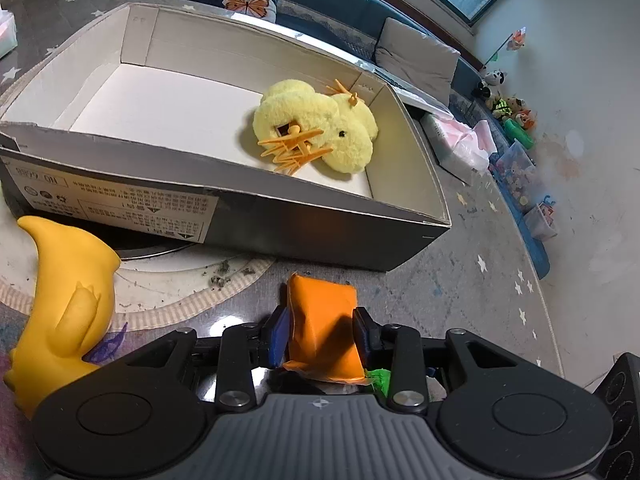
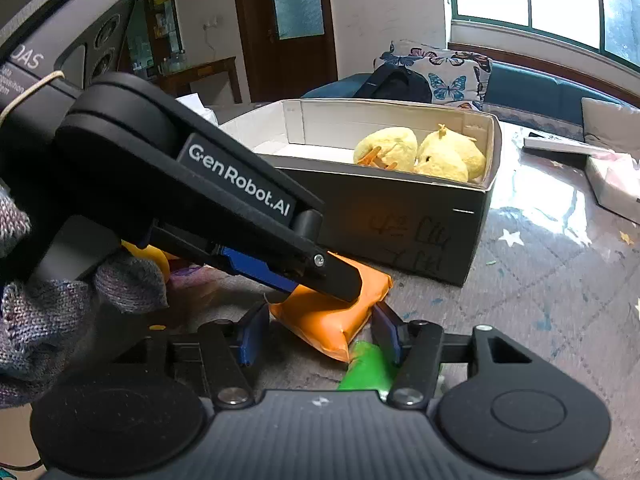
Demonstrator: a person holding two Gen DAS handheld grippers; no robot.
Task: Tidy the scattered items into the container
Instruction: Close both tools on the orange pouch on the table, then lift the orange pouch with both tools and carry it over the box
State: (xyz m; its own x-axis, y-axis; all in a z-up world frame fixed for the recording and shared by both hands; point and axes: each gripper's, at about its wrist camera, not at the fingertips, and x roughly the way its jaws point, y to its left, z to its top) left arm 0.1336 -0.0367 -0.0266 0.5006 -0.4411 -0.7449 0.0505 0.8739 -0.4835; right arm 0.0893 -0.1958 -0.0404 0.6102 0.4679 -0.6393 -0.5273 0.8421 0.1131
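Observation:
An orange soft packet (image 1: pixel 324 320) lies on the table in front of the grey cardboard box (image 1: pixel 280 216). My left gripper (image 1: pixel 322 334) is shut on the packet, a finger on each side. In the right wrist view the left gripper (image 2: pixel 320 280) comes in from the left over the packet (image 2: pixel 332 316). My right gripper (image 2: pixel 316 334) is open, its fingers either side of the packet's near end, with a green packet (image 2: pixel 366 368) under it. A yellow plush chick (image 1: pixel 316 128) lies inside the box (image 2: pixel 400 216). A yellow rubber duck (image 1: pixel 68 304) lies on the table at left.
A white tissue pack (image 1: pixel 460 140) and pink plastic lie beyond the box at right. A sofa with a butterfly cushion (image 2: pixel 440 68) stands behind the table. Toys and bins (image 1: pixel 516 160) sit on the floor at right. A round mat (image 1: pixel 180 284) lies under the box.

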